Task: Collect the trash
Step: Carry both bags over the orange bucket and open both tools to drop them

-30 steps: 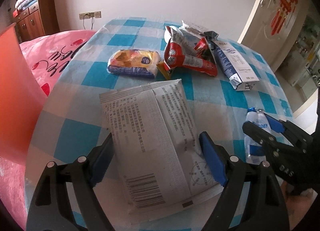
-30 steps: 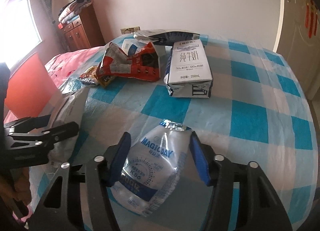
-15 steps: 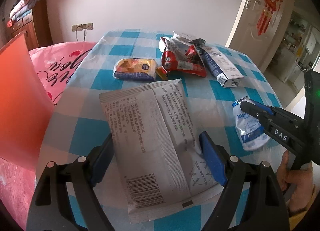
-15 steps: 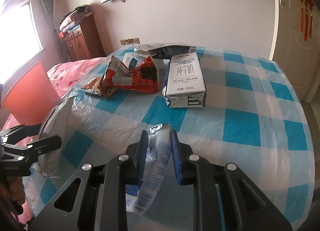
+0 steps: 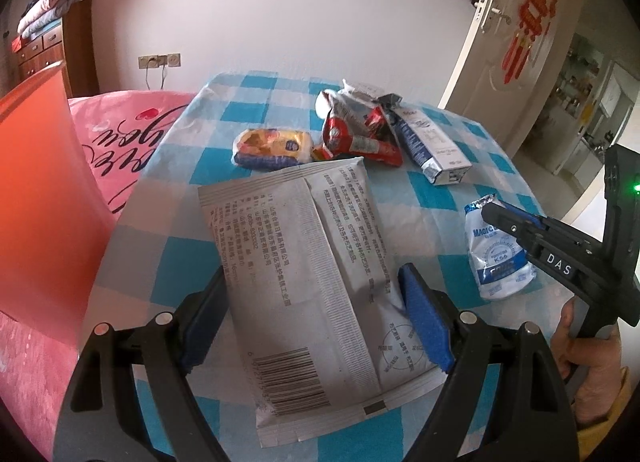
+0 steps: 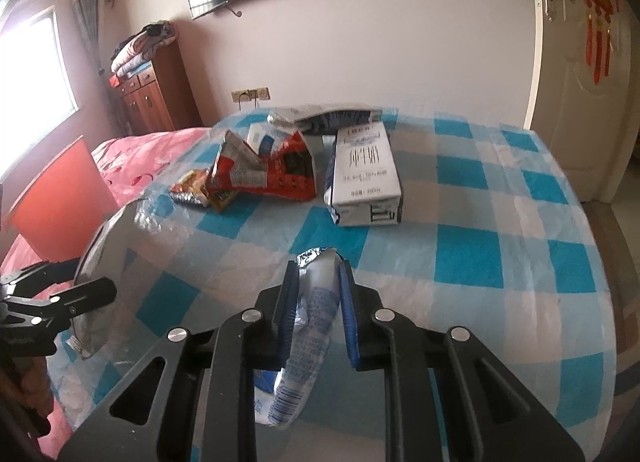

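A: What just changed?
B: The right gripper (image 6: 318, 294), wide a second ago, is closing on the Magic Day pouch (image 6: 308, 326), bottom centre; the left gripper (image 5: 314, 310) clamps the grey packet (image 5: 304, 274). Both are secured for collection.

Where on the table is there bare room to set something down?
The checked tablecloth lies bare right of the milk carton, out to the table edge by the door. A smaller free strip runs between the carton and the right hand-held gripper. It is crowded around the red wrapper and bread packet.
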The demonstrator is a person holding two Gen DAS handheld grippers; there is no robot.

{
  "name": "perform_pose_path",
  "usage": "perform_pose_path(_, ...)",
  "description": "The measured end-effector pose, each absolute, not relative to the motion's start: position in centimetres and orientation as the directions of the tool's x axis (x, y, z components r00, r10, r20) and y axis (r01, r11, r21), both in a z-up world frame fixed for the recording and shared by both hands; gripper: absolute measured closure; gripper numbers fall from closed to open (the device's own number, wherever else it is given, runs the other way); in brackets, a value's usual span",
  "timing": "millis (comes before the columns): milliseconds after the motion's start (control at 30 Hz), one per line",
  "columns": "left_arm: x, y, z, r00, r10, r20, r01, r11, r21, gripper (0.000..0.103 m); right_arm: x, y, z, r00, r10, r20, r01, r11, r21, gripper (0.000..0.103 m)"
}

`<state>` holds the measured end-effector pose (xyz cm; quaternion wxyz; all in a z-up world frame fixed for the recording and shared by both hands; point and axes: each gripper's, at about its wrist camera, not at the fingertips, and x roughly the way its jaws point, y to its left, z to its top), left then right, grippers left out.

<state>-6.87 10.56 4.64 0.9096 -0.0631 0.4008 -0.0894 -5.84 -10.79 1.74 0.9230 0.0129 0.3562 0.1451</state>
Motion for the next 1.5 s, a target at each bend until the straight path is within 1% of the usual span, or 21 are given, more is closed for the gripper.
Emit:
perform_pose_path(233,-7.6,11.1,7.2,0.711,-0.242,-0.66,0.142,0.969,-0.203,0.02,-6.5,-9.6,5.1,0.737,0.293,-0.61,-0.268,0.954,0.134,0.082)
perform_pose_path(400,-8.3,12.6,9.8,0.761,-0.237,-0.604,0.137,0.969,-0.206,0.02,-6.8,-7.2,8.6,0.754,0.347,-0.558,-0.326,0.935,0.141,0.082)
perform_pose_path(600,-9.5,16.5,13.8,0.833,-0.174,-0.526,0.075,0.976,-0.204,0.02,-6.6,-2.4,13.4,0.75,0.452,-0.482,-0.44,0.886,0.147,0.082)
perform_pose_path(800,-11.0,22.5,16.6,0.88,-0.047,-0.472,-0.058,0.977,-0.206,0.02,-5.8,5.0,17.2,0.695,0.578,-0.428,-0.581,0.802,0.139,0.082)
perform_pose_path(1067,-11.7,30.2,17.4,0.877,0.132,-0.461,-0.253,0.944,-0.211,0.02,-4.5,15.6,19.3,0.591,0.702,-0.398,-0.718,0.682,0.136,0.082)
perform_pose_path(1167,-11.3,32.4,16.7,0.861,0.168,-0.48,-0.305,0.926,-0.223,0.02,-3.9,18.3,19.0,0.56,0.723,-0.404,-0.742,0.655,0.144,0.082)
perform_pose_path(1300,-10.9,34.3,15.5,0.843,0.185,-0.505,-0.342,0.909,-0.237,0.019,-3.1,21.6,18.2,0.532,0.731,-0.428,-0.756,0.637,0.149,0.082)
perform_pose_path(1367,-10.6,34.7,15.0,0.834,0.199,-0.514,-0.358,0.904,-0.232,0.019,-2.4,22.8,17.3,0.515,0.731,-0.447,-0.755,0.634,0.166,0.078)
perform_pose_path(1400,-10.5,34.9,14.7,0.834,0.206,-0.512,-0.366,0.901,-0.233,0.016,-2.1,23.3,16.8,0.502,0.735,-0.455,-0.757,0.628,0.178,0.058)
perform_pose_path(1433,-10.7,35.1,14.4,0.836,0.204,-0.51,-0.365,0.899,-0.24,0.014,-1.6,23.4,16.2,0.49,0.739,-0.462,-0.751,0.627,0.207,0.042)
perform_pose_path(1467,-10.7,35.2,14.2,0.835,0.201,-0.513,-0.368,0.896,-0.248,0.009,-1.3,23.2,15.7,0.483,0.743,-0.463,-0.741,0.629,0.235,0.016)
perform_pose_path(1500,-10.8,35.6,14.0,0.831,0.205,-0.516,-0.375,0.893,-0.249,0.008,-1.1,22.6,15.3,0.472,0.756,-0.454,-0.733,0.622,0.275,0.014)
